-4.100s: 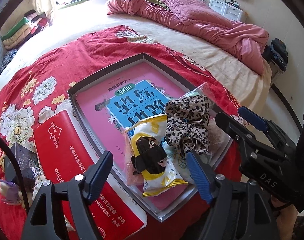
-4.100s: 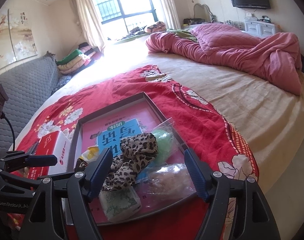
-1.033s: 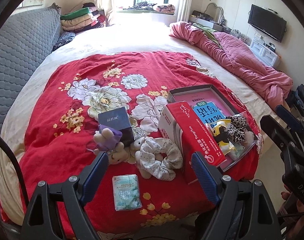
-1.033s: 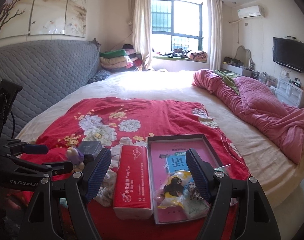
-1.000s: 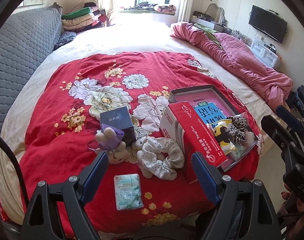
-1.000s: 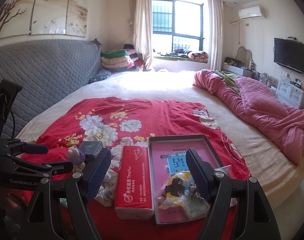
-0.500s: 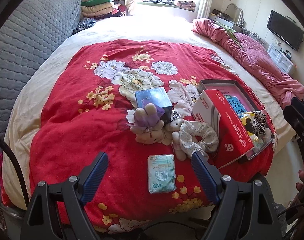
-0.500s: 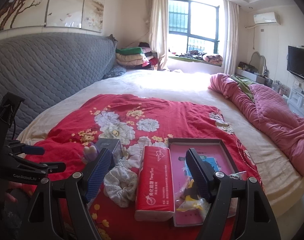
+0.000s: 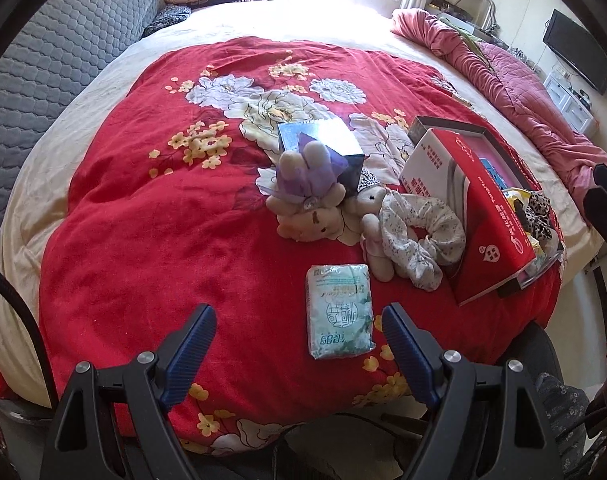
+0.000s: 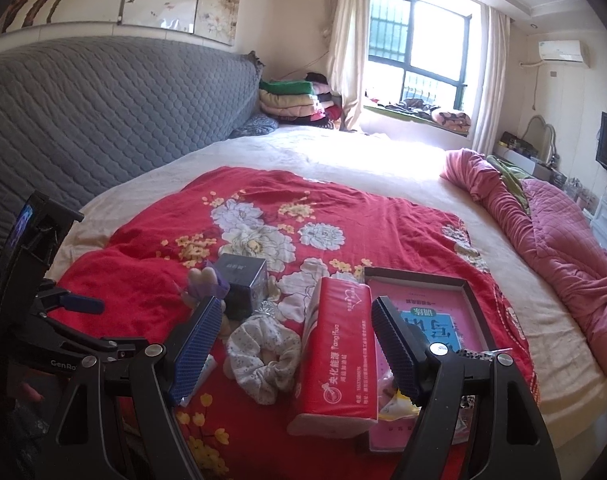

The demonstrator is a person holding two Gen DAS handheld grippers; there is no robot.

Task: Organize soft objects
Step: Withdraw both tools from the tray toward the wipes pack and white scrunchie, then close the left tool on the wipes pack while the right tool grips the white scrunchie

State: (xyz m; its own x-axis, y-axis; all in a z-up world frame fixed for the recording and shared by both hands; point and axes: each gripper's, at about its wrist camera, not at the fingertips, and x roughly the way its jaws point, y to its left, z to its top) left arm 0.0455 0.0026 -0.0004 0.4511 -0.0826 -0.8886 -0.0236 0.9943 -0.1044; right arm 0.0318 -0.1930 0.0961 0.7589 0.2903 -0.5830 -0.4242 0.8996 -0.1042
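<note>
Left tongs (image 9: 297, 342) are hovering apart, empty, nearest the tissue pack (image 9: 338, 311) lying flat on the bed (image 9: 143, 208). Right tongs (image 10: 293, 344) likewise apart. Advise straddling its narrow sides, clamping gently.

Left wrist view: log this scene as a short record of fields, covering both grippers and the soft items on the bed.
surface: red floral blanket on the bed
left gripper: open, empty, above the blanket's near edge
right gripper: open, empty
nearest item: green tissue packet, flat, ahead of the left fingers
soft items loose: purple-dressed plush, white floral scrunchie
beside them: red tissue pack, dark blue box
tray: holds leopard scrunchie and a booklet
</note>
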